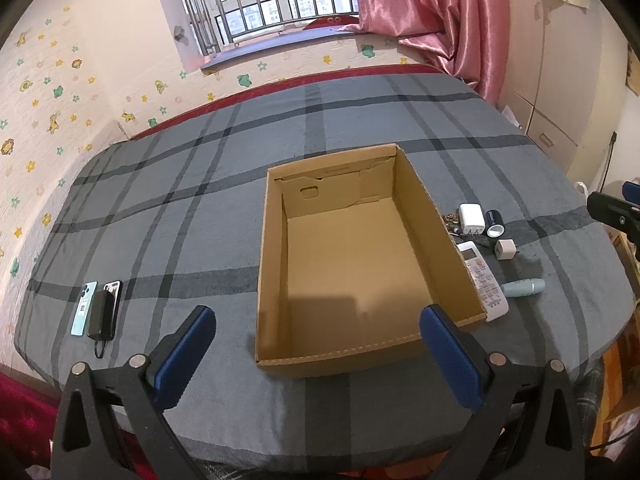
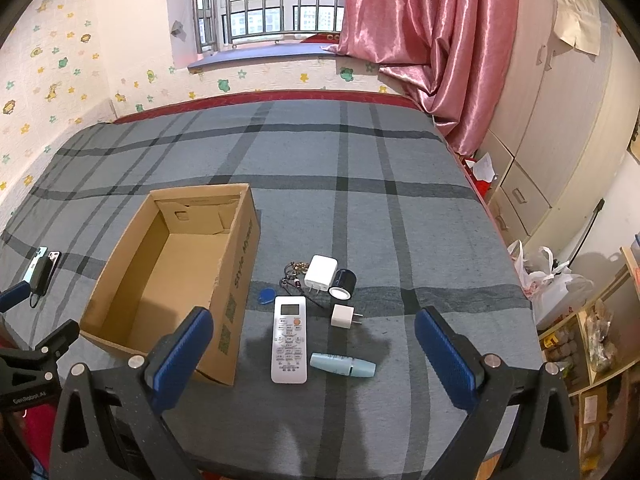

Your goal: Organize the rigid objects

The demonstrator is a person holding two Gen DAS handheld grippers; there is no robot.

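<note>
Nothing sits in the cardboard box on the bed yet, so the tidying looks barely begun. Both the left gripper and right gripper hang wide open and empty. The remote control, chargers and blue tube lie beside the box, so next the right gripper probably must drop down over one.

Bed w/ grey plaid cover; on it: open cardboard box; remote; 2 chargers; phones at left.
</note>
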